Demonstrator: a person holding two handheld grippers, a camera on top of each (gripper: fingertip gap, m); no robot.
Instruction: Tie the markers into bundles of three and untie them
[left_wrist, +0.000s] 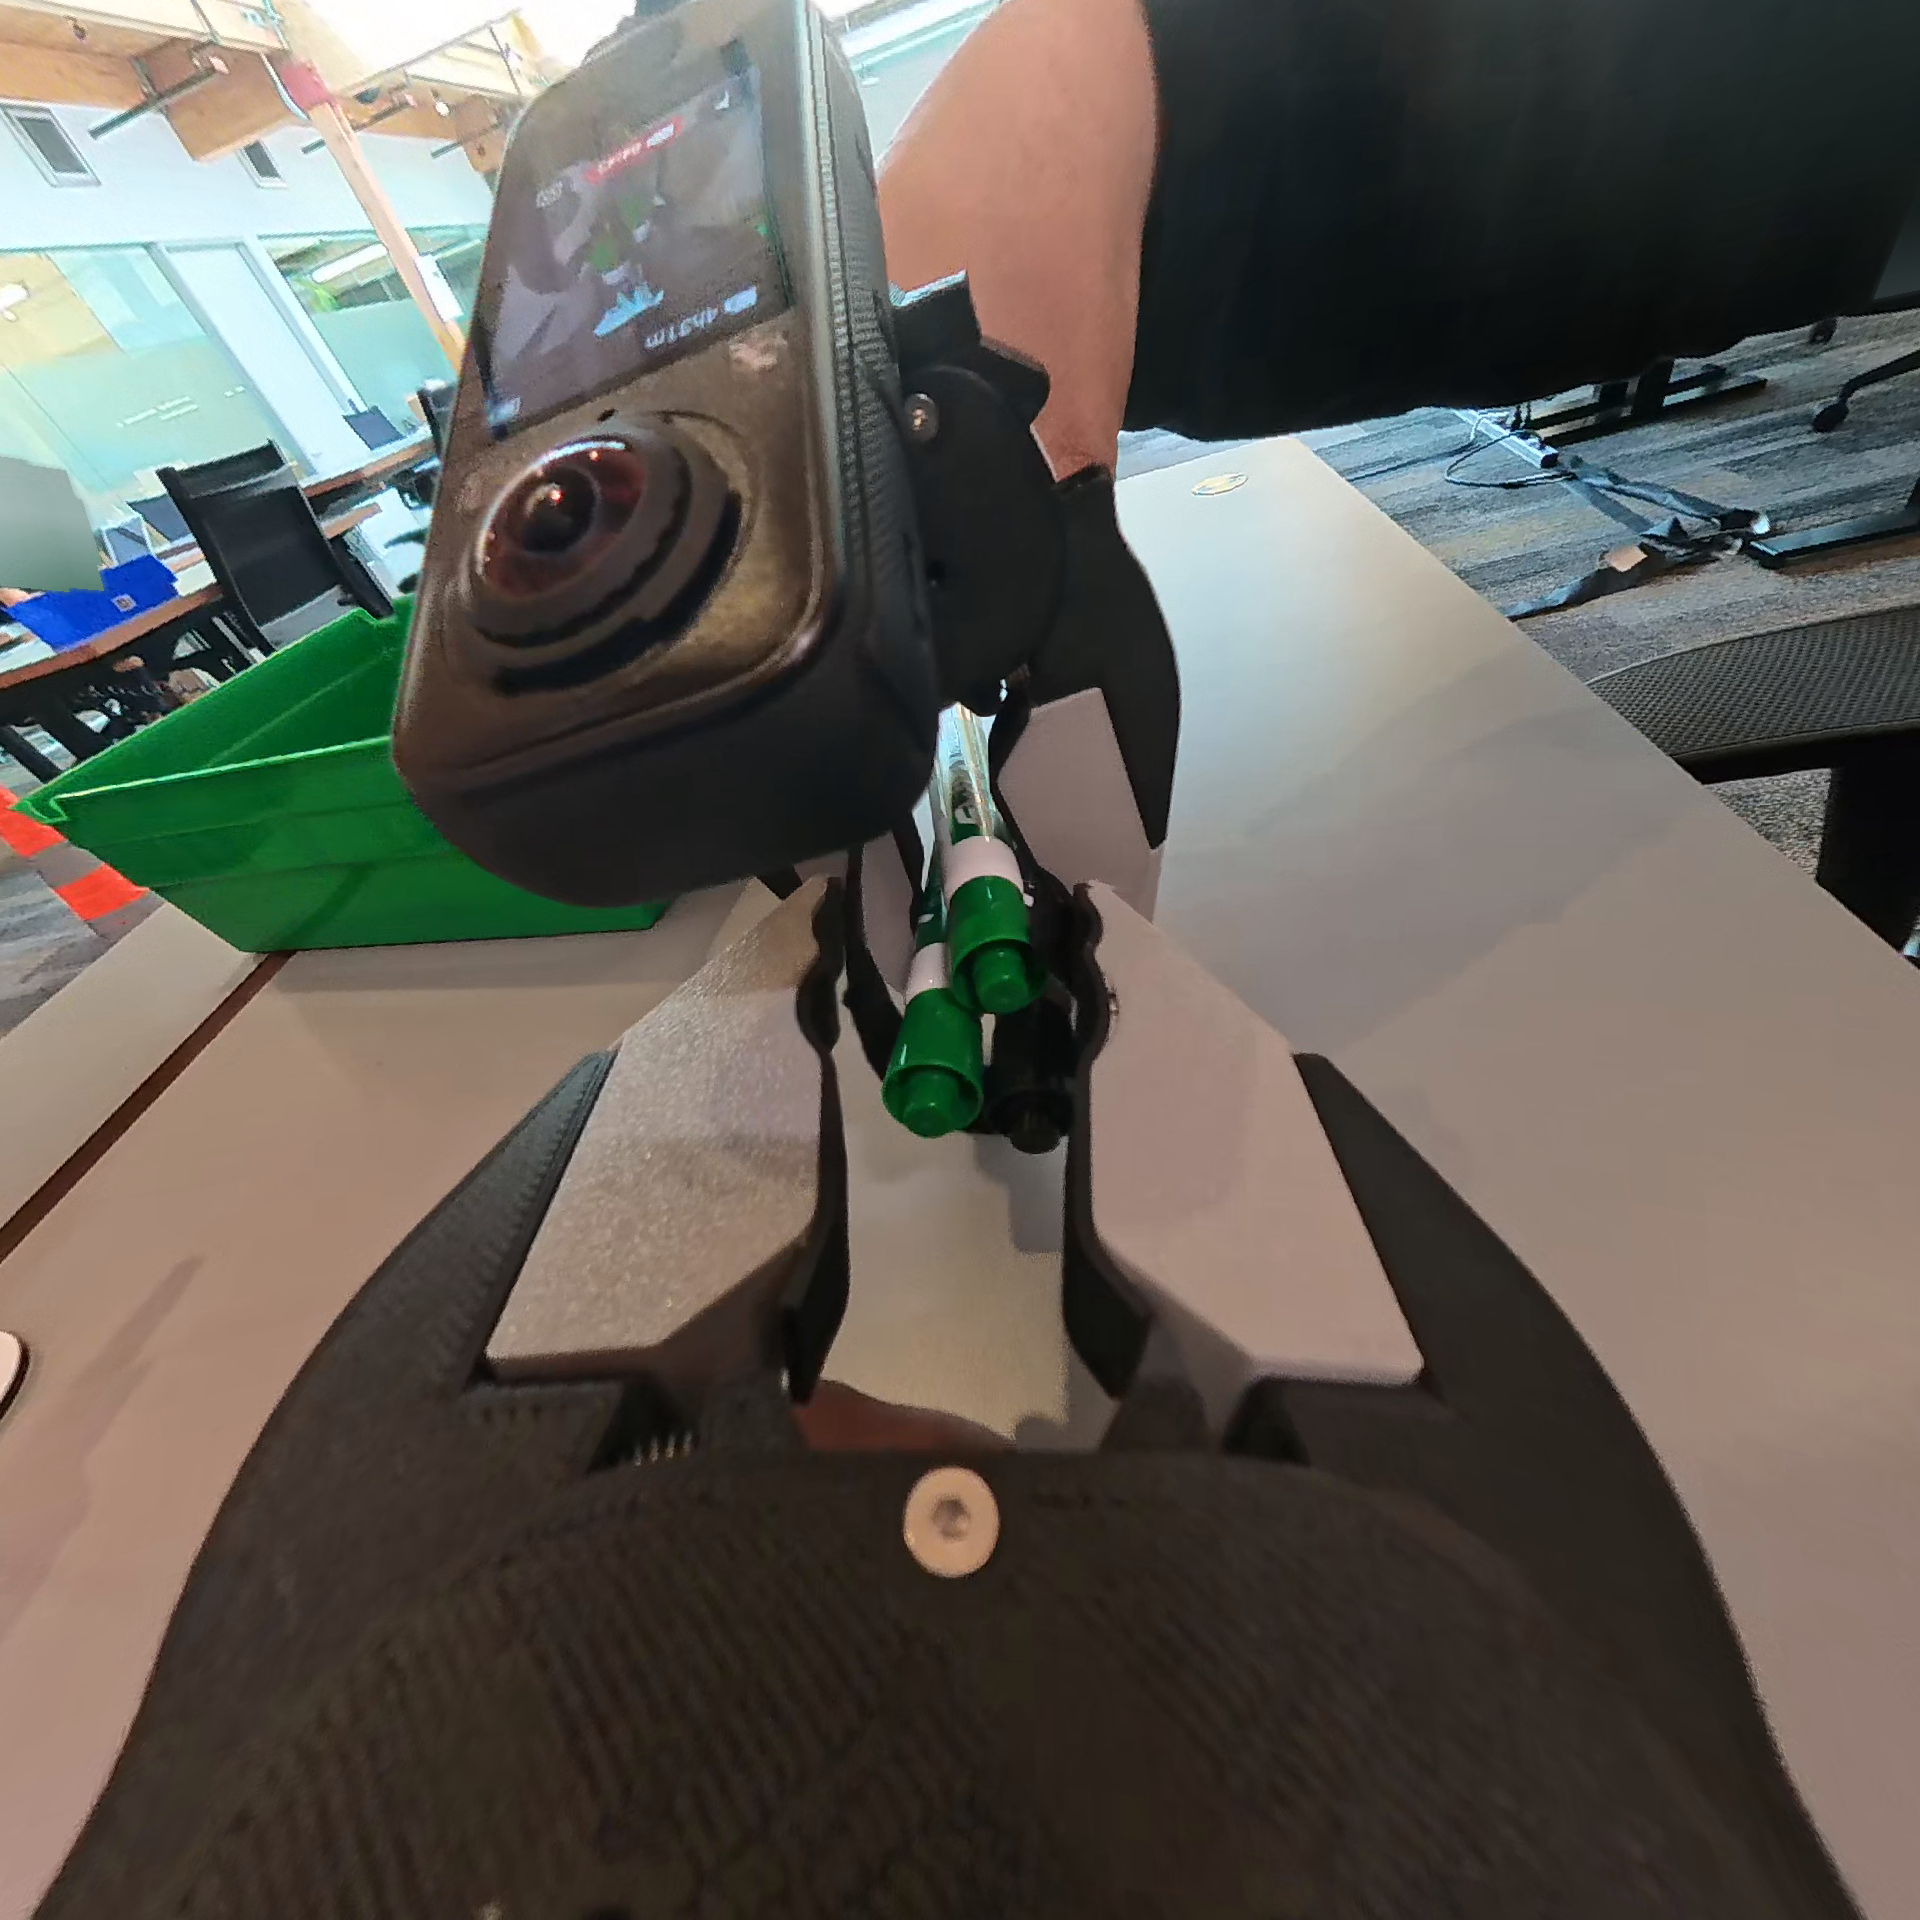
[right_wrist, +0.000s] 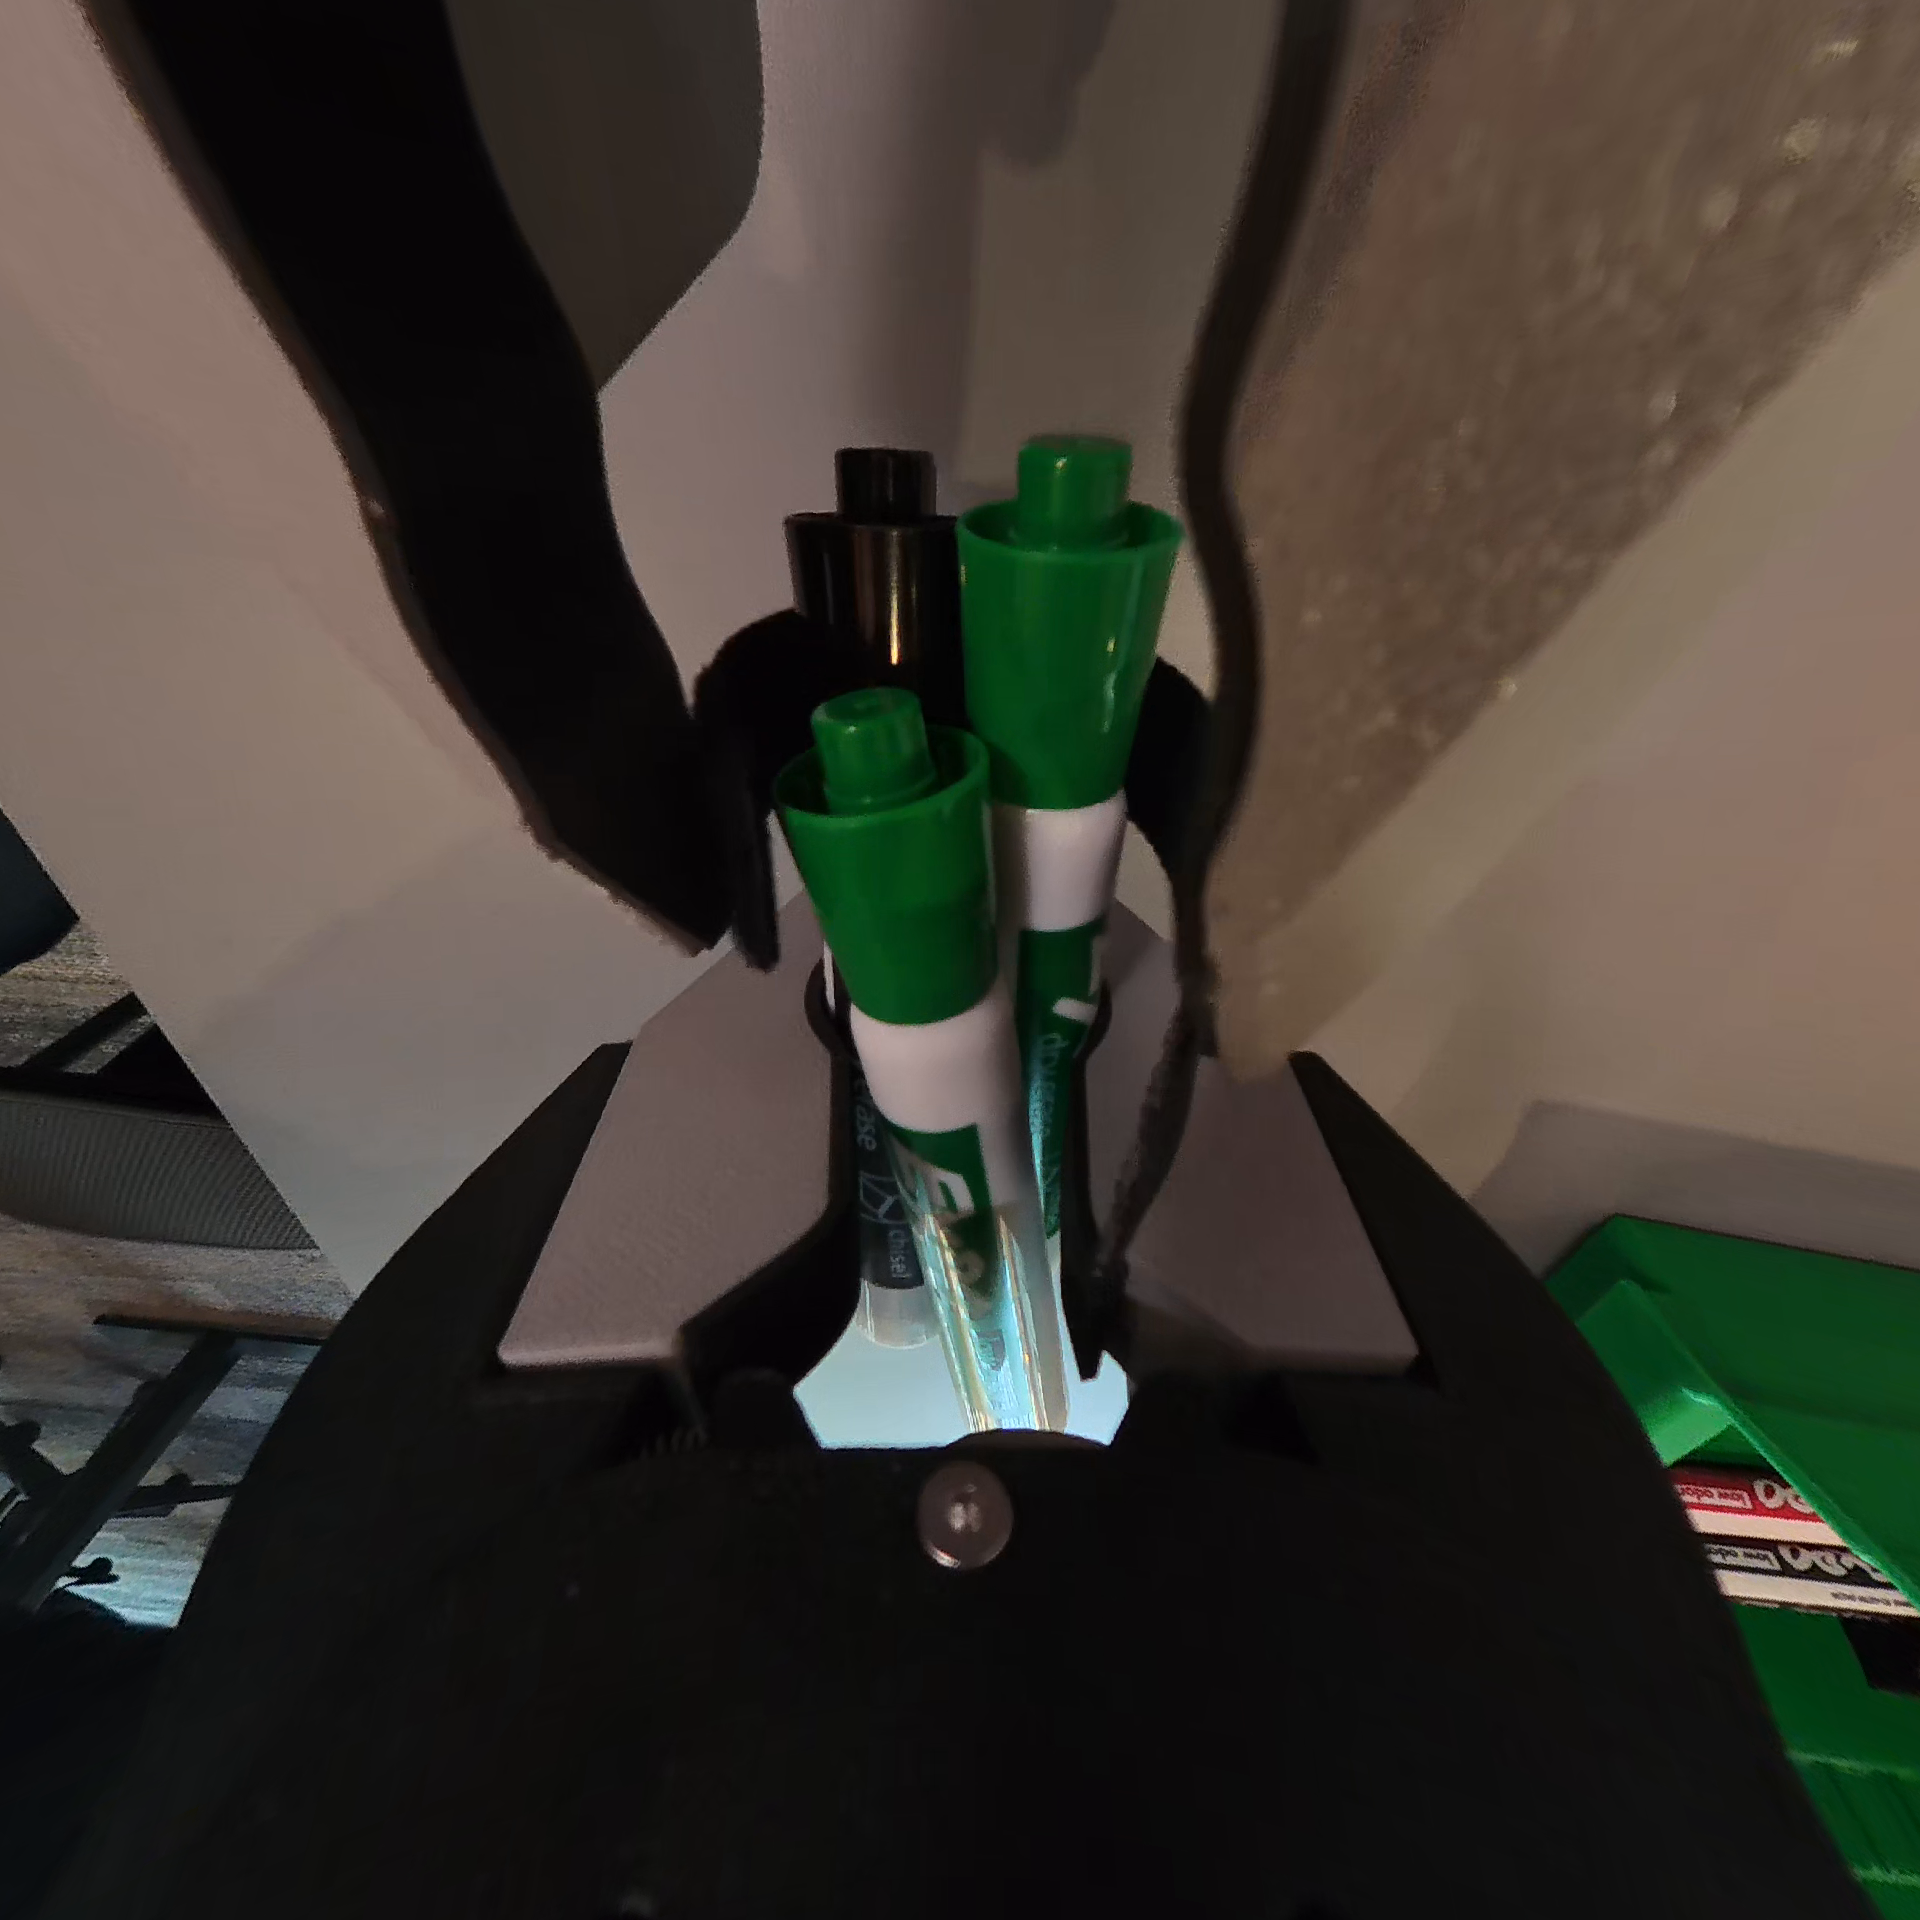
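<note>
Fingers, right gripper (right_wrist: 961, 997): closed round a bundle of three markers (right_wrist: 935, 935), grey pads against the barrels on both sides; the contact itself is partly shadowed.
Fingers, left gripper (left_wrist: 961, 935): grey fingers with wavy black pads flank the cap ends of the same bundle. The right-hand pad (left_wrist: 1086, 966) lies at the black strap beside the caps; the left-hand pad (left_wrist: 821, 966) stands clear of the markers. Whether anything is pinched, cannot tell.
Bundle makeup: two white-barrelled dry-erase markers with green caps (right_wrist: 1065, 644) and one black-capped marker (right_wrist: 873, 582) behind them, mostly hidden.
Bundle position: held off the table between the two grippers, caps toward the left gripper, barrels running back into the right one.
Tie: black strap (right_wrist: 1184, 748) loops round the markers near the caps; a loose frayed tail hangs along the right side. How it fastens is hard to make out.
Lower barrels: cut off by the right gripper's body.
Surface: light grey table (left_wrist: 1455, 935) beneath.
Occlusion, left wrist view: the right gripper's black camera (left_wrist: 665, 499) fills the upper centre and covers most of the barrels.
Periphery: green plastic bin (left_wrist: 260, 821) on the table, partly covered; a person's forearm (left_wrist: 1039, 208) above, cropped.
</note>
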